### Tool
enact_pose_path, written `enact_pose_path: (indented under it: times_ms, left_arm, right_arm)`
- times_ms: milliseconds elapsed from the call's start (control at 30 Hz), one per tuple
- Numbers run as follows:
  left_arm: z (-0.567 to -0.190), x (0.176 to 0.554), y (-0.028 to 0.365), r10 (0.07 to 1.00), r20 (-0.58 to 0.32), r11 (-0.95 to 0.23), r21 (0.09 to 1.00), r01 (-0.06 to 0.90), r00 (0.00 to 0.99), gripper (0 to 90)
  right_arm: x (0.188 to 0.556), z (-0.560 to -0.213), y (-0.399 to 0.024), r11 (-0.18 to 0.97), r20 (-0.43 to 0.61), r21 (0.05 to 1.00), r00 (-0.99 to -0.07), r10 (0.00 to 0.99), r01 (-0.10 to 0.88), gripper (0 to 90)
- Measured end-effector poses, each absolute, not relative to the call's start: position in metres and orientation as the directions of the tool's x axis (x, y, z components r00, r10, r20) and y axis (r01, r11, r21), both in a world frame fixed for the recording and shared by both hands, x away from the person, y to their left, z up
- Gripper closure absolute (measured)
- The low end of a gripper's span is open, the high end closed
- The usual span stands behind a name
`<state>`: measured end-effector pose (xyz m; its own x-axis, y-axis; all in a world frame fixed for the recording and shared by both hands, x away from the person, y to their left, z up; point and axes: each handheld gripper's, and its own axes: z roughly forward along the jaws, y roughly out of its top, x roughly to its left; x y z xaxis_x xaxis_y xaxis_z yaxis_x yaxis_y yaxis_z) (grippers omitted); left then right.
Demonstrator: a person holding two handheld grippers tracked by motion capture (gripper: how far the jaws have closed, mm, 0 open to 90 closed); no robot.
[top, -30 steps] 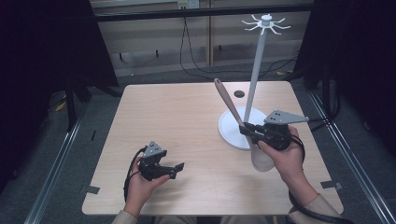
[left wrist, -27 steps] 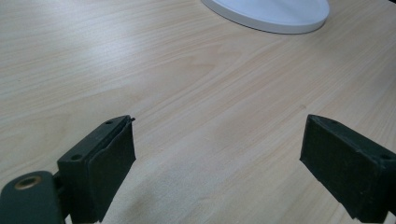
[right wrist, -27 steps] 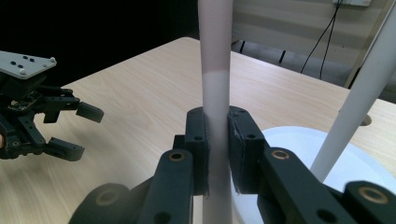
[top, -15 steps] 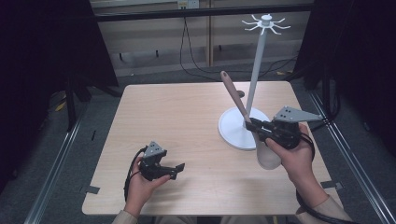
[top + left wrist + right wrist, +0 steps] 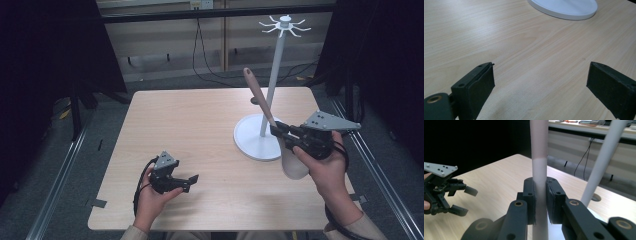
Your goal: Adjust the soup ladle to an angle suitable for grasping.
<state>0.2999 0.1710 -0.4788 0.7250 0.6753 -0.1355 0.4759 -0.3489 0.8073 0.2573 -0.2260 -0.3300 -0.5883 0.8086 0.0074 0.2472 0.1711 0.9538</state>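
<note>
The right gripper was clamped on the neck of a single spatula, its brown handle slanting up and away and its pale blade hanging below the hand, clear of the table. Just behind it stood one white stand, a pole on a round base with a ring of hooks at the top. The left gripper rested low over the near edge, its two jaws spread wide with nothing between them.
</note>
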Motion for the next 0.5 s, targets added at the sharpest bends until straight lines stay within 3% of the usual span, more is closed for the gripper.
enact_pose_path:
  times_ms: [500]
  left_arm:
    - [-0.479, 0.299, 0.168, 0.667, -0.125, -0.364, 0.806, 0.467, 0.735, 7.6]
  right_arm:
    - [0.25, -0.308, -0.254, 0.095, 0.008, 0.979, -0.501, 0.865, 0.179, 79.3]
